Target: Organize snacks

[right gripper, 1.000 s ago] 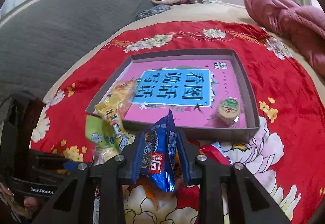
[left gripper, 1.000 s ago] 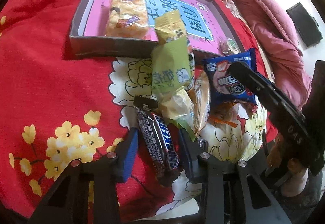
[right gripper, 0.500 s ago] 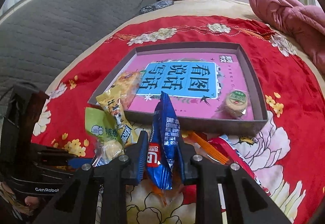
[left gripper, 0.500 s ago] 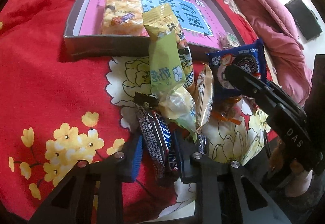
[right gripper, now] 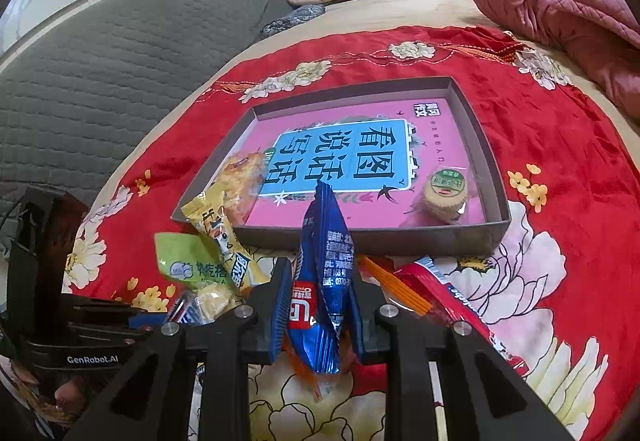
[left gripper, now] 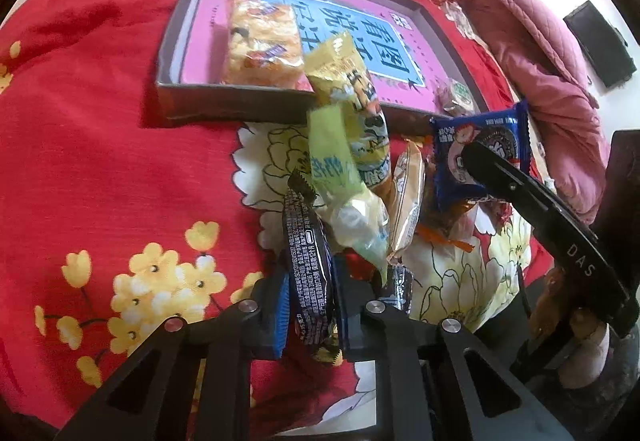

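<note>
the left gripper (left gripper: 310, 305) pinches a dark chocolate bar (left gripper: 306, 261) at lower centre; the right gripper (right gripper: 320, 307) clamps a blue cookie packet (right gripper: 322, 273) edge-up (probably so both clear the pile) toward the box (right gripper: 496, 177) above.

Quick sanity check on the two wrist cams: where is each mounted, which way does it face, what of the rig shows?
Left wrist: on the left gripper, angled down along its fingers at the dark candy bar it pinches; the right gripper shows at right.
Right wrist: on the right gripper, looking forward and down over the blue snack packet it clamps; the left gripper's body at lower left.
Shared: the box tray, red floral cloth.
</note>
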Demonstrator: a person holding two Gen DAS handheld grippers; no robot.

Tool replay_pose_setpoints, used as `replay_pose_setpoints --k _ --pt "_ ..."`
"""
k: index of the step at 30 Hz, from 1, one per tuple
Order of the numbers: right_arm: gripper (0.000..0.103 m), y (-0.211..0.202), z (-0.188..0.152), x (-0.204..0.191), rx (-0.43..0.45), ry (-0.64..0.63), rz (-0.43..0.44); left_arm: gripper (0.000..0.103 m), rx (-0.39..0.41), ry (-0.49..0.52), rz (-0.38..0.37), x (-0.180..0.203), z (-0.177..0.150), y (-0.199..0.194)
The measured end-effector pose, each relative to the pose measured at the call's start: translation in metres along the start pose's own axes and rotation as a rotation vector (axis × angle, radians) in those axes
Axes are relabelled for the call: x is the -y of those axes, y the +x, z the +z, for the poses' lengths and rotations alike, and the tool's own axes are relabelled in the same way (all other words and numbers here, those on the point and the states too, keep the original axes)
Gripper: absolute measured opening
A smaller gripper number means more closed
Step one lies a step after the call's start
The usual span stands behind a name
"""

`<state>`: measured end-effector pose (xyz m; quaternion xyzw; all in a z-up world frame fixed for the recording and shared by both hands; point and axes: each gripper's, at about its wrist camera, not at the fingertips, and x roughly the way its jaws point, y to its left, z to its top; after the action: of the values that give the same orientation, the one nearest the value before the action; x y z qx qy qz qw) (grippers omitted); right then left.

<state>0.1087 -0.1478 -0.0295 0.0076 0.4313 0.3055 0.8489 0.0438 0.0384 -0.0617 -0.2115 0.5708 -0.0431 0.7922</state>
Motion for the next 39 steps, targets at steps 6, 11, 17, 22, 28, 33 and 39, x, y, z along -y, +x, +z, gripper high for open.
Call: replay_pose_setpoints --k 6,11,17,22,28,33,39 --pt "0.026 -0.003 0.0 0.004 0.01 0.016 0.004 0.019 0.044 -0.049 0.006 -0.014 0.004 -0.022" --pt "0.023 -0.005 0.0 0.005 0.016 0.025 0.031 0.019 0.084 -0.061 0.031 -0.019 0.009 -0.037" --pt "0.023 -0.009 0.001 0.0 0.031 0.004 0.032 0.019 0.117 -0.093 0.043 -0.028 0.011 -0.048" --pt "0.023 -0.013 0.001 -0.002 0.043 0.0 0.026 0.019 0.158 -0.1 0.057 -0.032 0.012 -0.062" --pt "0.023 -0.02 0.003 -0.001 0.072 0.01 0.04 0.019 0.188 -0.104 0.059 -0.031 0.014 -0.071" --pt "0.023 -0.029 0.006 0.005 0.119 0.049 0.075 0.019 0.202 -0.098 0.048 -0.026 0.015 -0.074" --pt "0.023 -0.032 0.009 0.006 0.146 0.063 0.082 0.019 0.219 -0.08 0.043 -0.016 0.022 -0.077"
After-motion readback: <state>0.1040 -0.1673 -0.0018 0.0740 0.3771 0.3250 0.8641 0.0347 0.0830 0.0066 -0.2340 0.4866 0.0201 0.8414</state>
